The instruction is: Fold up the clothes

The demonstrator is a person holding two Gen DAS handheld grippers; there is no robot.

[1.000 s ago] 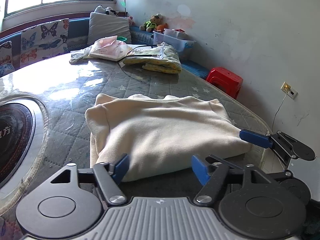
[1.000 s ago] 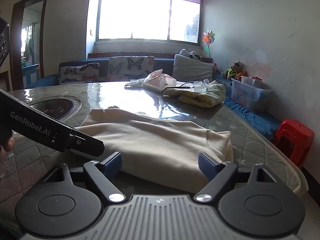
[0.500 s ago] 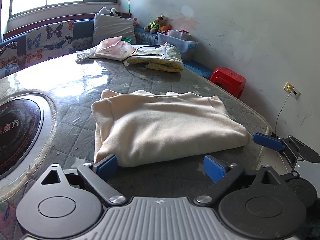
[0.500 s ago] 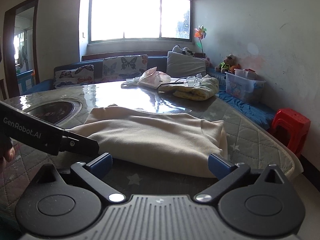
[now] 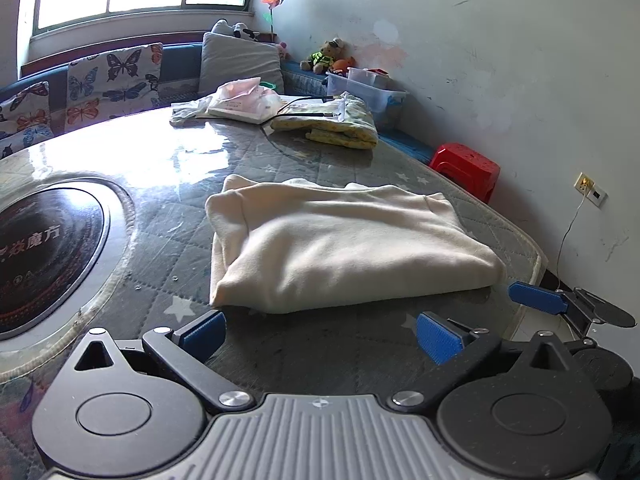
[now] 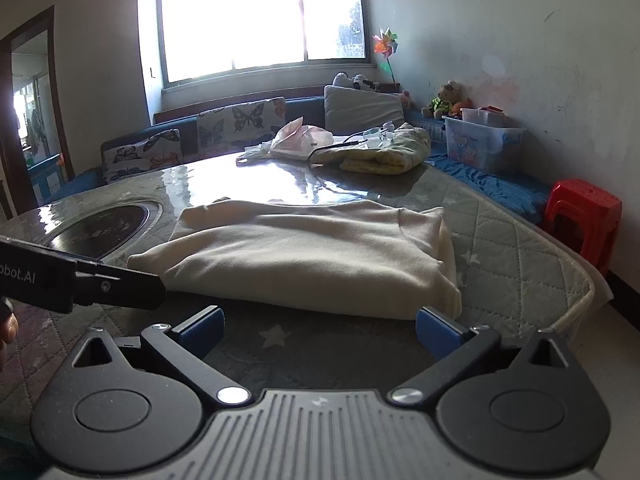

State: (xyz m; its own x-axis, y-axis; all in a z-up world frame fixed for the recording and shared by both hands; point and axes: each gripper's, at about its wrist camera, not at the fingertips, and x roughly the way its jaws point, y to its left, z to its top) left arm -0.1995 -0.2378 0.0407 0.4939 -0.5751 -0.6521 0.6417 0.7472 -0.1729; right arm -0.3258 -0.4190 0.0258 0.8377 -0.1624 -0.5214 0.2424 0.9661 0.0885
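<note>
Quilted table (image 5: 344, 344) under glass, cushioned bench (image 6: 168, 140) behind.

Both wrist views look low across the table (image 5: 328, 344), sharing the folded garment (image 6: 304, 256).

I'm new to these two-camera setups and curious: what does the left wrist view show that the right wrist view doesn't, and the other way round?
Only the left wrist view shows the wall socket with its cord, and the right gripper from outside, near the garment's corner. Only the right wrist view shows the doorway and the left gripper from the side. Both show the folded cream garment on the quilted table cover, the red stool, the butterfly cushions, the teddy bear and the pinwheel. Both grippers are open and holding nothing.
</note>
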